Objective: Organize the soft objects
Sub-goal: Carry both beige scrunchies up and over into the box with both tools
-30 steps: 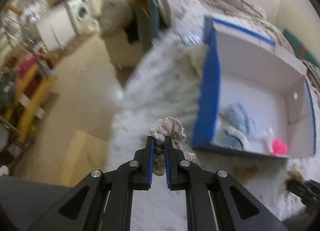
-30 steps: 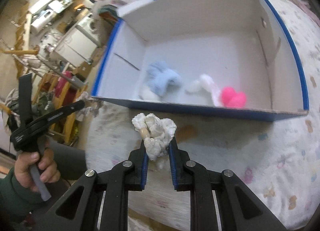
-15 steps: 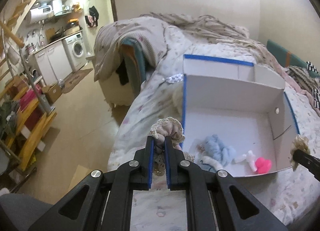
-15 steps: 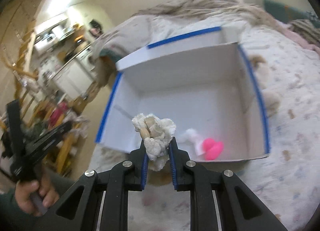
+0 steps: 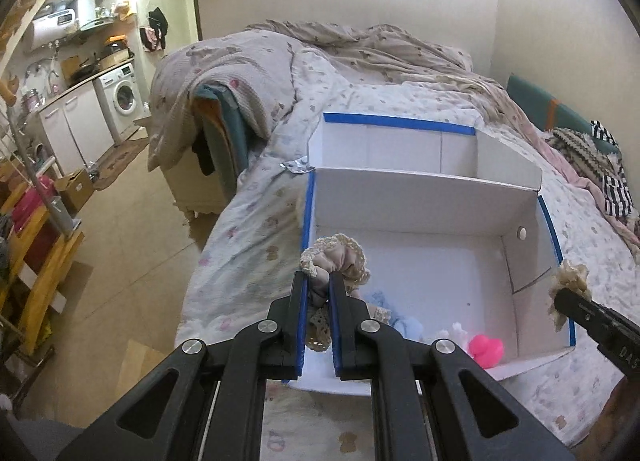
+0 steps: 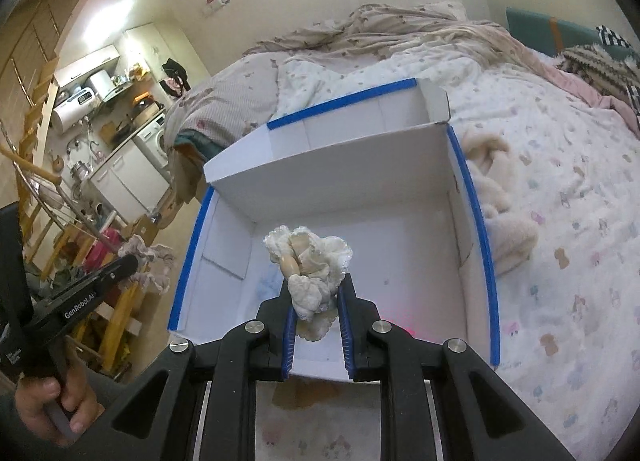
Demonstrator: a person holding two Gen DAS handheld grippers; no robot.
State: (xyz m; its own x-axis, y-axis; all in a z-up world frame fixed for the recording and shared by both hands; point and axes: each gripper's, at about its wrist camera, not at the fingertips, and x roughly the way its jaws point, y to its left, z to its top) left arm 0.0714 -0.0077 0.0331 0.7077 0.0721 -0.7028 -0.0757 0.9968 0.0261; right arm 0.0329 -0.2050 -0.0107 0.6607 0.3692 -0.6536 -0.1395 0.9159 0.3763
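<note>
Gripping a beige lace-edged scrunchie (image 5: 334, 261), the left gripper (image 5: 319, 285) has its fingers clenched on the fabric, held over the near-left corner of the box (image 5: 424, 201). Lace trim pokes out above & below the pads. Right gripper (image 6: 316, 293) is clamped on a white frilly scrunchie (image 6: 310, 261) w/ a tan bit in the middle, hanging above the box's near wall, roughly mid-width.

Box: white card, blue tape along rims, open top, sits on the bed (image 5: 256, 221). Has a divider wall; the far compartment beyond it looks bare from what shows. In the near compartment, by the near wall: a pale blue fluffy thing (image 5: 394, 309), a small white soft item (image 5: 456, 331) & a pink plush (image 5: 486, 349), all close together; blue one partly hidden behind the left gripper. Can't tell whether they touch.

From the left cam, the right gripper's tip shows at the box's right wall, scrunchie frill sticking out. From the right cam, the left gripper w/ its scrunchie sits left of the box, the person's hand (image 6: 52, 401) around the handle.

Right of the box, just beside its wall, a cream fuzzy toy (image 6: 500, 197) lies on the bed. Left of the box, past the bed edge: floor, a washer (image 5: 122, 95) & cabinets well apart.
</note>
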